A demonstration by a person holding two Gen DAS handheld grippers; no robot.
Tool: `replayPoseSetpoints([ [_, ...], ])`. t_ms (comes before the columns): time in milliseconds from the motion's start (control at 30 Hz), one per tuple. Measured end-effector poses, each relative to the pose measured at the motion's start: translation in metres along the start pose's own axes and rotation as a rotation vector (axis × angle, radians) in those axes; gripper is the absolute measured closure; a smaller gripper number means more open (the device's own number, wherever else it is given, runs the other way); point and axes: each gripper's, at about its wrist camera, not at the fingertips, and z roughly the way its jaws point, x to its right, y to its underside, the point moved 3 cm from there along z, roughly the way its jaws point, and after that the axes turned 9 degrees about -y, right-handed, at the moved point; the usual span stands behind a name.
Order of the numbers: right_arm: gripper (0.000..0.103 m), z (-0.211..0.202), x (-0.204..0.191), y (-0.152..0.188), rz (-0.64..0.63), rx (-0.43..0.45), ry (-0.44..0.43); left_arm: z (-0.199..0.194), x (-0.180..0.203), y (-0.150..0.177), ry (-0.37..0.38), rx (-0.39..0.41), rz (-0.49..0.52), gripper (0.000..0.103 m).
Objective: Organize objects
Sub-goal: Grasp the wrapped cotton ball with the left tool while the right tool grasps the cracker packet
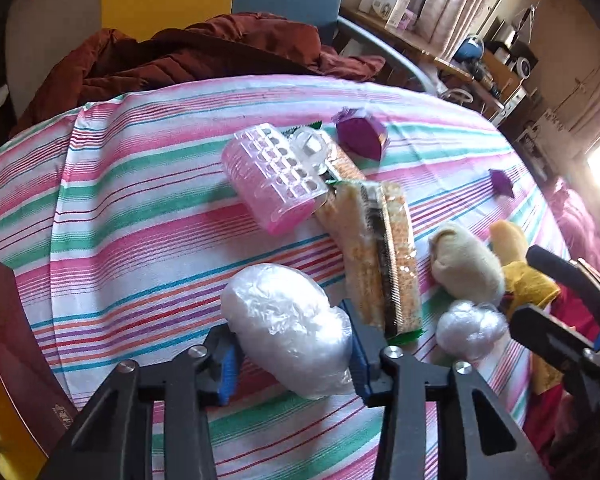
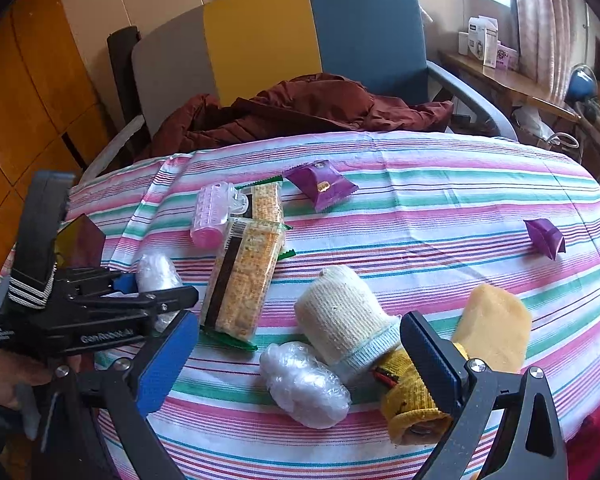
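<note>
1. Left wrist view, bottom centre: the left gripper (image 1: 290,356) stood with a large bundle of crumpled clear plastic (image 1: 290,328) between its blue pads, which pressed on the bundle's two sides, so I judged it gripped. The bundle looked still low over the striped cloth (image 1: 120,200); whether it was lifted clear I could not tell.
2. Right wrist view, bottom of the frame: the right gripper (image 2: 296,364) stood wide open and held nothing. A smaller plastic bundle (image 2: 304,384), a cream sock roll (image 2: 344,312) and a yellow sock roll (image 2: 414,404) lay between or just beside its pads, untouched.
3. Right wrist view, lower right: a tan sponge-like block (image 2: 496,328) lay just behind the right pad.
4. Middle of the right wrist view: a long cracker packet (image 2: 244,276) lay loose, with a second cracker packet (image 2: 266,200) behind it.
5. Further up, left of centre: a pink perforated hair roller (image 2: 212,212) lay against the second packet.
6. Upper middle and far right: a purple snack packet (image 2: 320,184) and a small purple wrapper (image 2: 546,236) lay well apart from the rest.
7. Judgement: no sorted group or container showed; the items still lay scattered, so the organizing seemed barely begun, with one bundle in hand and the rest left to place.
</note>
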Motion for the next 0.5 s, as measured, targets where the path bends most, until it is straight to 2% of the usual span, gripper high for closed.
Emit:
replayPoseSetpoints([
  [200,0.002,-0.001,-0.009,-0.003,-0.02,-0.003,-0.006,-0.03,0.002,0.005,-0.038,0.088,0.033,0.061],
  [367,0.005,0.008,-0.029,-0.015,-0.041,-0.009,-0.027,-0.066,-0.012,0.016,-0.043,0.15,-0.023,0.061],
  [500,0.009,0.038,-0.045,-0.026,-0.065,-0.059,-0.021,-0.091,-0.026,0.03,-0.051,0.188,-0.075,0.061],
])
